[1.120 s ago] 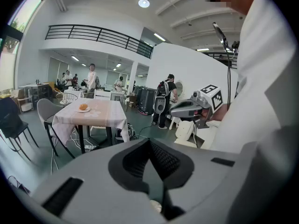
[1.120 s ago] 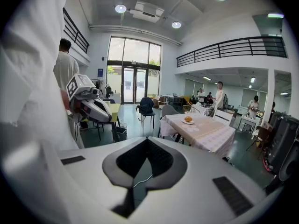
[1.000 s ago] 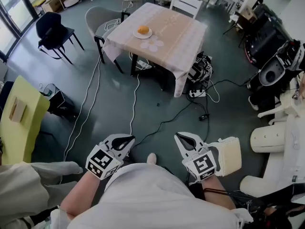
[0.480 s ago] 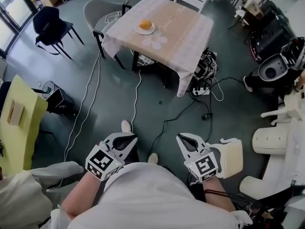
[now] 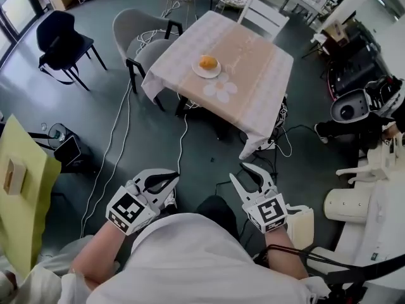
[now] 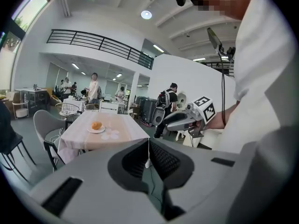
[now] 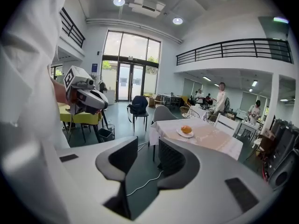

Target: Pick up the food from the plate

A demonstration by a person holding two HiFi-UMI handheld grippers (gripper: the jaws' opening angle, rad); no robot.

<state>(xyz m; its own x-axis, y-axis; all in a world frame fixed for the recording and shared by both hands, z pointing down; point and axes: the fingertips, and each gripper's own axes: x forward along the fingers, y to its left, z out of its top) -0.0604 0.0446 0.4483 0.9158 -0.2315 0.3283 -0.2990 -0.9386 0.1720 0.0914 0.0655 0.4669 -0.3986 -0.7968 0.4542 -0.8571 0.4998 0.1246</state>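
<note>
An orange bun (image 5: pixel 207 62) lies on a small white plate (image 5: pixel 197 72) on a table with a pale cloth (image 5: pixel 259 75), far ahead of both grippers. The bun (image 6: pixel 96 124) and plate (image 6: pixel 96 130) show small in the left gripper view. In the right gripper view the bun (image 7: pixel 186 129) is small too. My left gripper (image 5: pixel 166 181) is held near my body with its jaws shut and empty (image 6: pixel 148 143). My right gripper (image 5: pixel 245 173) hangs level with it; its jaws (image 7: pixel 147 155) are opening with nothing between them.
Grey chairs (image 5: pixel 136 33) stand at the table's left, a white chair (image 5: pixel 262 11) behind it, a black chair (image 5: pixel 60 40) far left. Cables (image 5: pixel 180 138) run across the floor. A yellow table (image 5: pixel 22 195) is at my left, white equipment (image 5: pixel 354 201) at my right. People stand in the background (image 6: pixel 94 85).
The table with the bun has come nearer and shifted right in the head view. My right gripper's jaws have parted; the left stays shut.
</note>
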